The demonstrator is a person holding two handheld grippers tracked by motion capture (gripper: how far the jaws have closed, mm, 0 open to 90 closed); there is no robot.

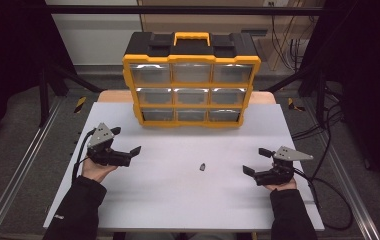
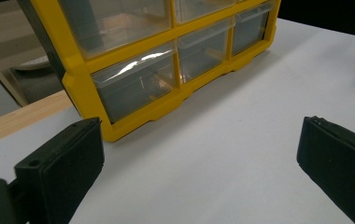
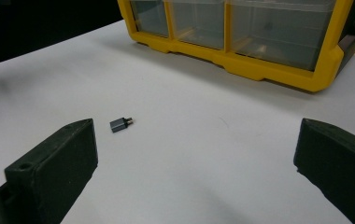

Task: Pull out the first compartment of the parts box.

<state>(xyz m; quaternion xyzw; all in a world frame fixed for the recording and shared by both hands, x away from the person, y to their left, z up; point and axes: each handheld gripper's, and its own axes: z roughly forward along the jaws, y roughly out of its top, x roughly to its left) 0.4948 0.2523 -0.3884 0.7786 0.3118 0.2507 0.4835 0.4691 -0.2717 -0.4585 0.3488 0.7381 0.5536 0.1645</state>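
White rectangular tabletop (image 1: 178, 200) on grey carpeted floor (image 1: 8, 125), metal floor rails (image 1: 23, 165) either side of it, black frame bars (image 1: 178, 9) overhead, pale wall (image 1: 93, 35) beyond, black cables (image 1: 328, 125) right.

Left hand-held gripper (image 1: 126, 141) and right hand-held gripper (image 1: 257, 161) both held low, jaws spread wide

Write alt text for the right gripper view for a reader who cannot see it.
A small grey adapter lies alone on the white table, ahead of the right gripper, whose two black fingers stand wide apart and hold nothing. Behind it, a yellow organiser with clear drawers, all shut, stands on the table.
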